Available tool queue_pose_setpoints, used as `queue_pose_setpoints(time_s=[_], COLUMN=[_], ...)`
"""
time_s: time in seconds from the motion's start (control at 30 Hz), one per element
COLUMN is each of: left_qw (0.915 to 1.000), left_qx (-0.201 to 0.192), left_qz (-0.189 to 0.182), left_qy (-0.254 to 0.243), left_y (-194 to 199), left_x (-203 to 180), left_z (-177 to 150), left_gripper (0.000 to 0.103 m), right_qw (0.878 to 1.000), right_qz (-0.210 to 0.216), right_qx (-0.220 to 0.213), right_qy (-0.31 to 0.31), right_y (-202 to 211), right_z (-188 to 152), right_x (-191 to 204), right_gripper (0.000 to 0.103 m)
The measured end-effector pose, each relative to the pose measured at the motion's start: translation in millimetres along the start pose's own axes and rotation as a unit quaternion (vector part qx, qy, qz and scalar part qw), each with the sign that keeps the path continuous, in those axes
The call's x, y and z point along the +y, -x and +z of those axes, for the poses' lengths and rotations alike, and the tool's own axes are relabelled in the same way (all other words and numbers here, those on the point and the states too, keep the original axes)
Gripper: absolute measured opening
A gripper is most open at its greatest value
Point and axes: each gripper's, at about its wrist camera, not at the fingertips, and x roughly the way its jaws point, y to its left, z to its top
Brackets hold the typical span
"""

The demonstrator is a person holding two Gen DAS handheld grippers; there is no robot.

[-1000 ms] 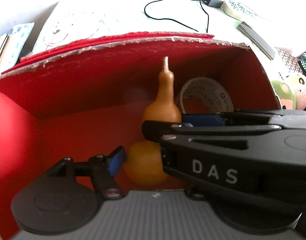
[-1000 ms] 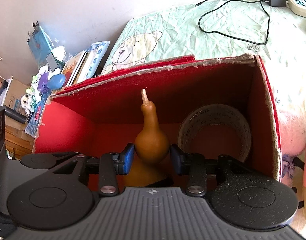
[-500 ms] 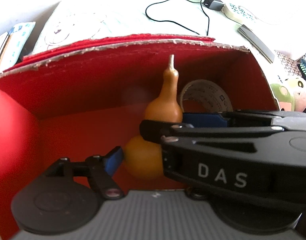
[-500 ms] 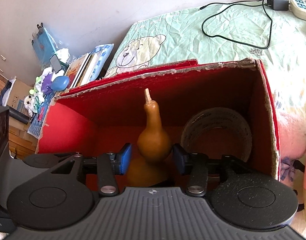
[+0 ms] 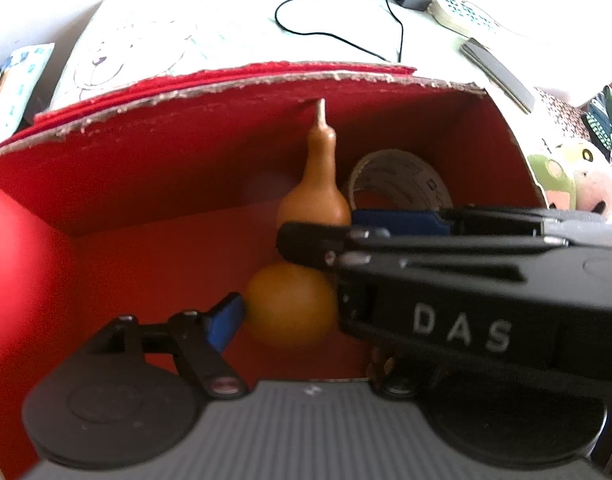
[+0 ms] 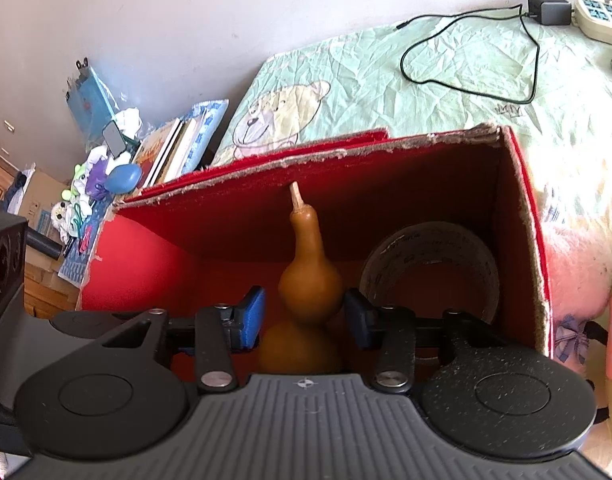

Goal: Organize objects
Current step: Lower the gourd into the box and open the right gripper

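The gourd (image 6: pixel 309 280) stands upright in the red box (image 6: pixel 521 240) on the bed, beside a tape roll (image 6: pixel 429 268). The right gripper (image 6: pixel 304 312) has its jaws apart around the gourd's waist; I can't tell how the left gripper's (image 5: pixel 290 312) jaws stand.

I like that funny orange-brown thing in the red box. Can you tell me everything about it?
It is a gourd: smooth, shiny, orange-brown, two round bulbs with a long thin neck and a pale stem tip. It stands upright inside the red box, beside a tape roll. The right tool's open fingers sit either side of its upper bulb.
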Motion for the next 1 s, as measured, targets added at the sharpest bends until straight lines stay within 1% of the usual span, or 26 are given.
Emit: queue_pose_setpoints(time_s=[0.1,0.17,0.23,0.33,0.4,0.43,0.53,0.63,0.77,0.9,0.93,1.0], left_qw=[0.9999,0.9997,0.9994,0.9983,0.9978,0.9979,0.9986,0.999,0.9979,0.9961,0.9955,0.9956], left_qx=[0.009,0.016,0.025,0.036,0.038,0.036,0.027,0.019,0.0,-0.012,-0.013,-0.014], left_qz=[-0.001,-0.005,-0.02,-0.045,-0.054,-0.053,-0.035,0.003,0.04,0.068,0.076,0.079], left_qy=[-0.008,-0.017,-0.017,-0.005,-0.004,-0.011,-0.028,-0.041,-0.05,-0.055,-0.055,-0.048], left_y=[-2.4,-3.3,-3.2,-3.5,-1.9,-0.4,3.9,5.5,12.1,15.5,14.9,15.3], left_x=[-0.5,-3.5,-2.5,3.0,3.3,2.4,-1.2,-4.2,-2.3,4.7,7.1,12.4], left_z=[2.0,2.9,1.6,-1.3,-3.5,-4.7,-6.6,-4.2,-1.2,-1.3,-1.0,-1.4], left_gripper=[0.072,0.072,0.069,0.068,0.068,0.068,0.068,0.069,0.069,0.069,0.073,0.073], right_qw=[1.0,1.0,1.0,1.0,1.0,0.999,0.999,0.999,0.998,0.999,0.999,0.999], right_qz=[-0.01,-0.012,-0.01,0.005,0.016,0.018,0.017,0.012,0.022,0.016,0.016,0.017], right_qx=[-0.002,-0.001,-0.002,-0.006,-0.015,-0.021,-0.035,-0.043,-0.054,-0.048,-0.046,-0.043], right_qy=[0.001,0.002,0.001,-0.003,-0.01,-0.015,-0.02,-0.018,-0.023,-0.017,-0.016,-0.015], right_y=[-0.2,-0.5,0.1,2.5,6.2,8.2,11.6,12.8,15.9,13.6,13.0,12.4], right_z=[-0.1,0.6,0.5,0.0,-0.9,-1.5,-2.4,-2.5,-3.0,-2.2,-2.2,-1.8], right_x=[1.4,1.3,0.7,-1.3,-3.4,-4.4,-4.6,-3.8,-6.7,-4.2,-4.0,-4.1], right_gripper=[0.041,0.041,0.04,0.04,0.04,0.037,0.036,0.035,0.032,0.032,0.032,0.032])
